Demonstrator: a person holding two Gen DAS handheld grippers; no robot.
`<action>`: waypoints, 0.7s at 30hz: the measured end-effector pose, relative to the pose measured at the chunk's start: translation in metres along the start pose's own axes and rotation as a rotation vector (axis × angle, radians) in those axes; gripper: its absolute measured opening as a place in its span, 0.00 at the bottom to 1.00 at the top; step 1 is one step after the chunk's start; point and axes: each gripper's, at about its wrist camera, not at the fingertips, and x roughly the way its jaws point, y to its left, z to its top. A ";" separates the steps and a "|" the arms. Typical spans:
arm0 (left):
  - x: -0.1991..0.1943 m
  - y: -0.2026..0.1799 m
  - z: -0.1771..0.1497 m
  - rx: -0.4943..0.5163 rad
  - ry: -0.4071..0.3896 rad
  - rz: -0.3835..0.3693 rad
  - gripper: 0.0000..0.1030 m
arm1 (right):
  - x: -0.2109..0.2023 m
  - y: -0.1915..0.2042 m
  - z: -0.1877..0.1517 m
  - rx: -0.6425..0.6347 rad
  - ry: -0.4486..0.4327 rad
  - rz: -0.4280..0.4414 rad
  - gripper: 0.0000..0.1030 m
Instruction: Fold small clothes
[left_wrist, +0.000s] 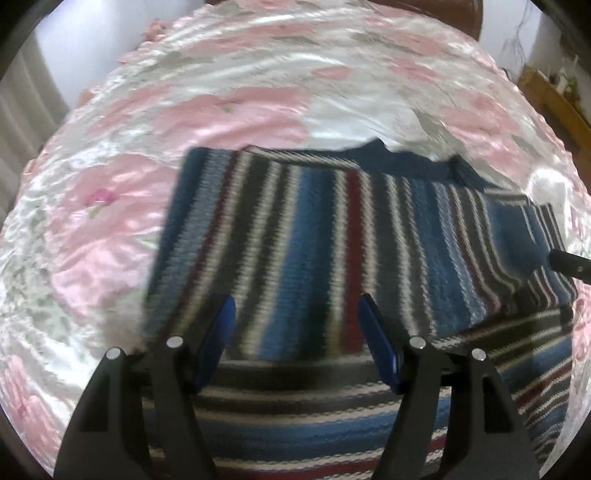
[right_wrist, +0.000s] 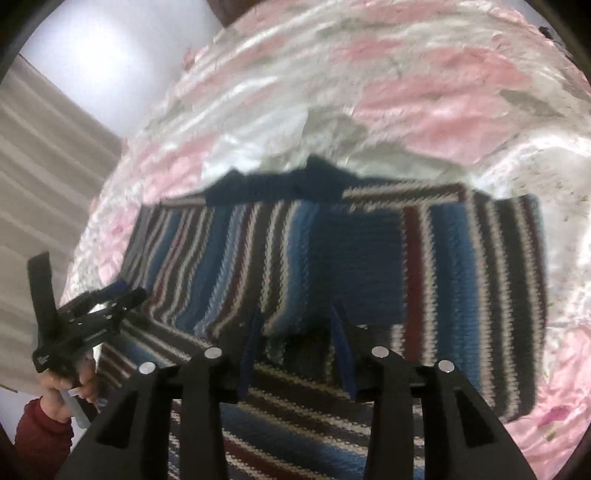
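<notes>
The striped knitted sweater (left_wrist: 332, 229) lies flat on the bed cover (left_wrist: 110, 229), just ahead of both tools. The left tool (left_wrist: 297, 332) is spread wide; the right tool (right_wrist: 295, 332) also stands apart, holding nothing. The knit looks soft, thick and not slippery, so I would pinch a folded edge.

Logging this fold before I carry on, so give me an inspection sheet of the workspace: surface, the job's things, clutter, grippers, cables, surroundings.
Surface: bedspread, pink and white floral, shiny, wrinkled.
Job's things: striped knit sweater, partly folded, one panel lying over the rest.
Clutter: nothing seen.
Grippers: left gripper open above the sweater, holding nothing; right gripper open, low over a fold edge, grip not clear.
Cables: thin wires by the far wall, blurred.
Surroundings: curtain, white wall, wooden shelf.
</notes>
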 end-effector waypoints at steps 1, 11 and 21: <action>0.004 -0.001 -0.001 0.002 0.010 -0.001 0.66 | 0.005 -0.001 -0.001 0.000 0.008 -0.020 0.38; 0.029 -0.004 -0.013 0.020 0.022 0.013 0.71 | 0.046 -0.044 -0.028 0.108 0.064 0.001 0.35; 0.038 -0.008 -0.007 0.024 0.033 0.054 0.77 | 0.059 -0.024 -0.029 0.051 0.054 -0.126 0.37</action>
